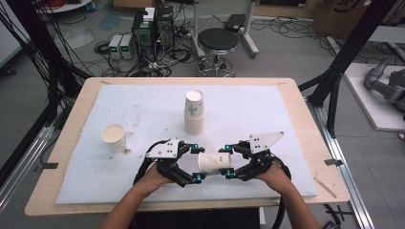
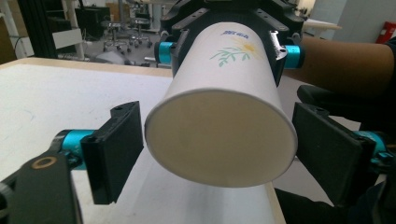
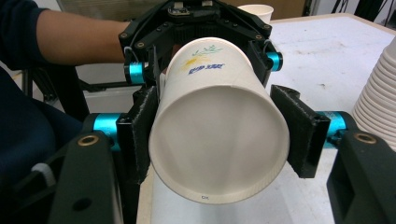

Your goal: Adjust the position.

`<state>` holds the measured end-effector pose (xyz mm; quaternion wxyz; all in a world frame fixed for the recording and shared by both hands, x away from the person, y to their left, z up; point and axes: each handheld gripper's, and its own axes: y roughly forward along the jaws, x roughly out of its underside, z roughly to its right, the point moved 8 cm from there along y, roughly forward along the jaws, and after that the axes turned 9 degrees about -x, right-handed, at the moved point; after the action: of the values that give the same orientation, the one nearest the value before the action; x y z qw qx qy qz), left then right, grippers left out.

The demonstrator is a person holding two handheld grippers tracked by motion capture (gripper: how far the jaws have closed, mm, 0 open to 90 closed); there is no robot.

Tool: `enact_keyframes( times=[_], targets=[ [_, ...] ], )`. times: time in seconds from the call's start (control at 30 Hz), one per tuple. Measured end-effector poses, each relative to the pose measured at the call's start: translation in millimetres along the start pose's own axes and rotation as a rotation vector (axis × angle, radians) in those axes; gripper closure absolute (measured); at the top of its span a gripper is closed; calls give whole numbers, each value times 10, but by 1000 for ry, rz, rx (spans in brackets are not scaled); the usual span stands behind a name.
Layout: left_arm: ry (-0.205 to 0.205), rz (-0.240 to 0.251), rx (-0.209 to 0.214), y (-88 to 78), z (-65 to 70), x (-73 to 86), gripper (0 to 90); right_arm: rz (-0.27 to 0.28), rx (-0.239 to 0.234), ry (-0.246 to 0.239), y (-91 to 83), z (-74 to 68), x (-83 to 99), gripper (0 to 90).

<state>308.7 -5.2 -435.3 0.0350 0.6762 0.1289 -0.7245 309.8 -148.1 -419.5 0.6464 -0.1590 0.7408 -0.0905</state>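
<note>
- The paper cup [image 1: 215,162] lay on its side in the air, bridged between my two tools and just above the surface [image 1: 277,114].
- The right tool [image 1: 229,161] was pinching the cup, with a pad pressed against each flank. I judged this was the carrying grip, since it alone kept the cup off the surface.
- The left tool [image 1: 197,163] stood spread around the cup's other end. Its pads flanked the wall closely, and I could not see them pressing.
- I took the facing pose for a handover or a pull-apart, with one tool anchoring while the other lined up squarely.
- The high view gave me the layout. A stack of cups [image 1: 194,112] stood beyond both tools, and a single cup [image 1: 114,137] stood well off beyond the left tool.
- The left gripper view showed the slim gaps beside its pads, which were unreadable from above.
- The right gripper view showed the pad contact and a small mark on the cup's rim.
</note>
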Motion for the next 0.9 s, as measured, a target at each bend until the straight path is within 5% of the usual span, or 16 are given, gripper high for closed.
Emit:
enact_keyframes(
  times=[0.43,0.63,0.9],
  targets=[
    [-19,-13,-13,-5,-20,-15,292,10,-7,30,3,26,37,371],
    [-78,-71,-20,-21,-17,-73,294,24,-20,69,16,38,42,355],
    [-59,-144,-56,-105,-67,-130,297,39,20,89,-37,50,-44,228]
  ],
)
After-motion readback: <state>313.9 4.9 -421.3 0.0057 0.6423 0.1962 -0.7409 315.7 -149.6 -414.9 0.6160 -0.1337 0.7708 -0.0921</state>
